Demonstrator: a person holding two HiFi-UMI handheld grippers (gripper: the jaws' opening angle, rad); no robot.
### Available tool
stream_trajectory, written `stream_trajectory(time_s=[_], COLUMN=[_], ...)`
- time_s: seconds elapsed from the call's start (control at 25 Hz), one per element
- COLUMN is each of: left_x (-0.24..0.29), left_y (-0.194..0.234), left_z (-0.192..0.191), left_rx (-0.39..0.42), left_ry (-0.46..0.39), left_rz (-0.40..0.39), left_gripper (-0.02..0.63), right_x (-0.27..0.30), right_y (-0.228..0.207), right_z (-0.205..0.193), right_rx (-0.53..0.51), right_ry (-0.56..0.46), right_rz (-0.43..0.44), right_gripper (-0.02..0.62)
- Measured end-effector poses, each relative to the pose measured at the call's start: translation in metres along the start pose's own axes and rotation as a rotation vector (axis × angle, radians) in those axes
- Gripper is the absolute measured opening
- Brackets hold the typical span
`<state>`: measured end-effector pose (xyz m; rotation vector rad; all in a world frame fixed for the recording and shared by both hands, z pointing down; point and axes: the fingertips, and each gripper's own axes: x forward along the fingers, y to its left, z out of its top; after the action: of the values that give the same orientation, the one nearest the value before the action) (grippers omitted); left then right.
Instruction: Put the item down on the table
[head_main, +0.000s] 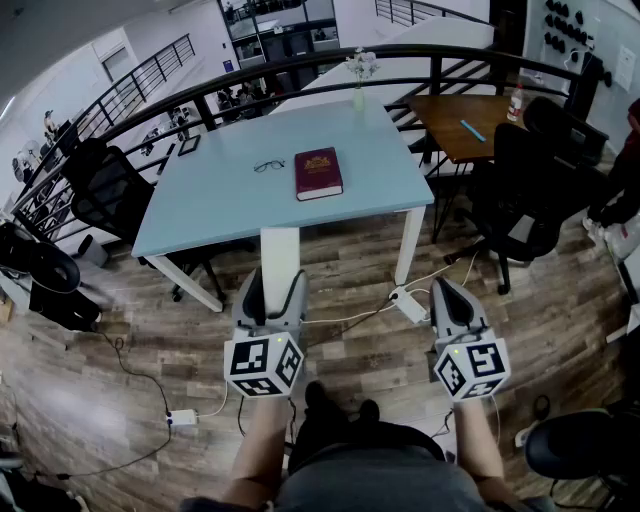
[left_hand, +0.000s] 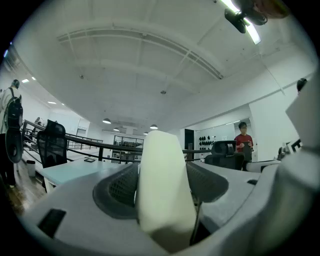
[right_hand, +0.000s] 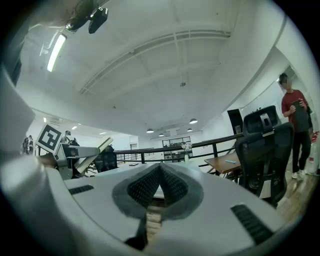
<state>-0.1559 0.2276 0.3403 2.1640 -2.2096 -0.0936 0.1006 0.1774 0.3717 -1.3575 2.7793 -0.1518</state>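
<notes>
A cream-white oblong block (left_hand: 165, 200) stands upright between the dark ribbed pads (left_hand: 120, 187) of my left gripper (left_hand: 162, 167), which is shut on it. In the head view the block (head_main: 280, 255) sticks out ahead of the left gripper (head_main: 272, 285), held level over the wooden floor in front of the light blue table (head_main: 220, 205). My right gripper (head_main: 447, 295) is level beside it. Its jaws (right_hand: 160, 172) meet at the tips with nothing between them.
On the table lie a dark red book (head_main: 319, 173), a pair of glasses (head_main: 268, 166), a tablet (head_main: 188, 144) and a vase of flowers (head_main: 360, 75). Black office chairs (head_main: 110, 195) (head_main: 520, 190) flank it. A brown table (head_main: 465, 120) stands right. Cables and a power strip (head_main: 410, 303) lie on the floor.
</notes>
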Motion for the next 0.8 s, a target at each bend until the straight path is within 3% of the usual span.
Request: stream_trajectory(time_s=[0.52, 0.8], left_x=[0.008, 0.042], left_y=[-0.007, -0.004], left_z=[-0.001, -0.008], left_rx=[0.004, -0.002], left_ry=[0.009, 0.016], left_rz=[-0.007, -0.021], left_gripper=[0.308, 0.308], right_x=[-0.002, 0.019], right_y=[-0.003, -0.022], right_z=[-0.001, -0.006], right_rx=[0.035, 0.038], right_ry=[-0.010, -0.002], right_rz=[0.024, 0.002], right_gripper=[0.003, 0.003])
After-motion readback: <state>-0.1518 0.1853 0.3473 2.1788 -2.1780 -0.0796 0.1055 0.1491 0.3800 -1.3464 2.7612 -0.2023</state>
